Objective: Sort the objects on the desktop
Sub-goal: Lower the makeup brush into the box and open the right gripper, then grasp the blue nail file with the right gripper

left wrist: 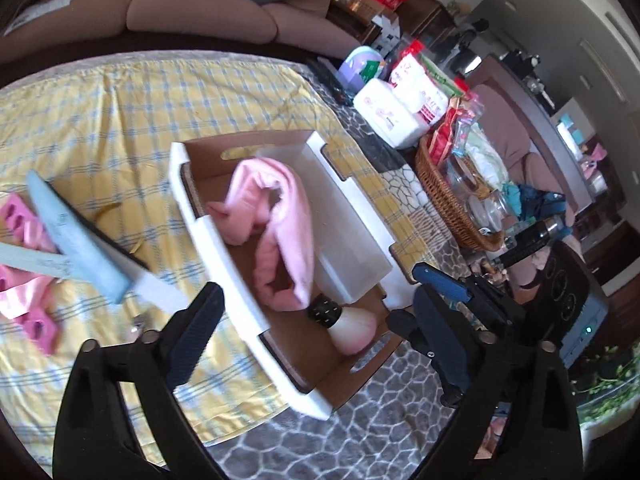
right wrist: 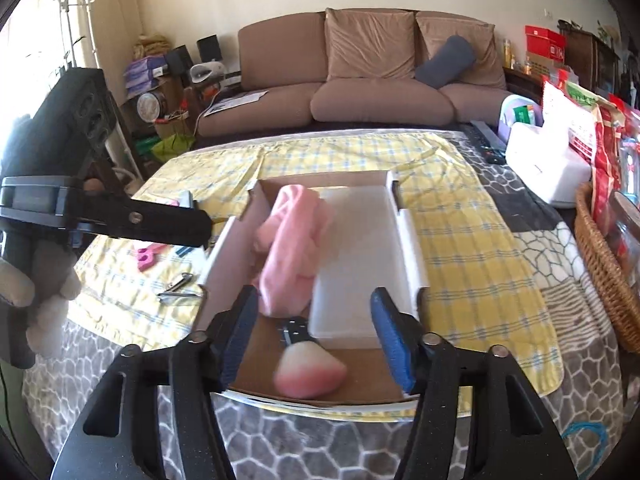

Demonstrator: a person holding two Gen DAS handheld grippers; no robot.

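Observation:
An open cardboard box (left wrist: 208, 216) (right wrist: 414, 248) sits on the yellow checked cloth. Inside lie a pink towel (left wrist: 280, 216) (right wrist: 292, 248), a clear plastic lid (left wrist: 344, 232) (right wrist: 352, 264) and a powder brush (left wrist: 352, 328) (right wrist: 310, 372) with a black handle. My left gripper (left wrist: 320, 320) is open and empty above the box's near end. My right gripper (right wrist: 314, 320) is open and empty over the brush; it also shows in the left wrist view (left wrist: 444, 284). The left gripper shows in the right wrist view (right wrist: 176, 228), left of the box.
Blue nail files (left wrist: 76, 240), pink toe separators (left wrist: 36, 328) (right wrist: 146, 256) and nail clippers (right wrist: 180, 286) lie on the cloth left of the box. A wicker basket (left wrist: 444, 200) (right wrist: 604, 264), tissue packs (left wrist: 388, 116) (right wrist: 548, 172) and snack bags crowd the right. A sofa (right wrist: 360, 88) stands behind.

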